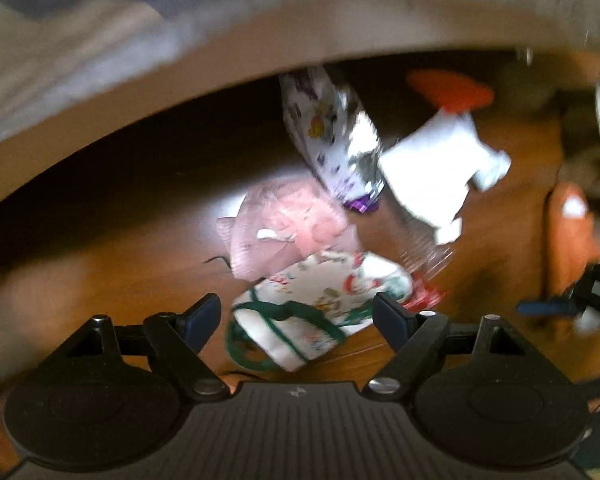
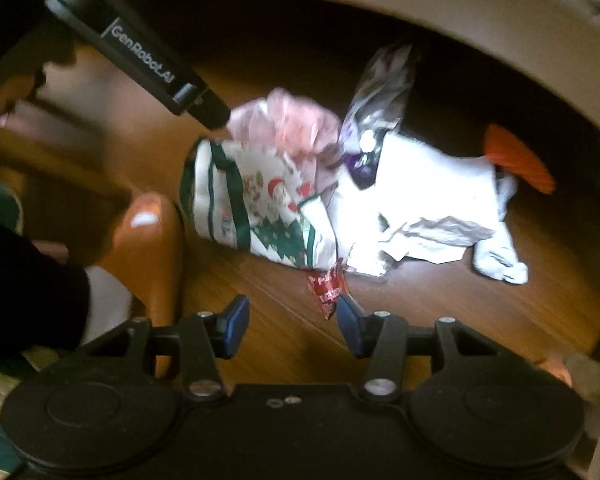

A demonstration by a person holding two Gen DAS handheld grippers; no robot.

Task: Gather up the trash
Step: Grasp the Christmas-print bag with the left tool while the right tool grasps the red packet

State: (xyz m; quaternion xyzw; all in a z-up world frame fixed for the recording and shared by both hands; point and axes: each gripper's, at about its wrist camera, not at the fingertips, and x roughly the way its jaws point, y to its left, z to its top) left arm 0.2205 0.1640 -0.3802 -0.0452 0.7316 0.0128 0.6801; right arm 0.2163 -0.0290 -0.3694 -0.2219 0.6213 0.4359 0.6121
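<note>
A pile of trash lies on the wooden floor. It holds a white Christmas-print bag with green handles, a pink crumpled net, a silver and purple snack wrapper, white crumpled paper and a small red candy wrapper. My left gripper is open, with the Christmas bag between its fingers. My right gripper is open just in front of the red wrapper. The left gripper's black body shows in the right wrist view.
An orange object lies behind the white paper. A beige furniture edge arches over the pile. An orange-brown chair leg stands beside the bag. Both views are motion-blurred.
</note>
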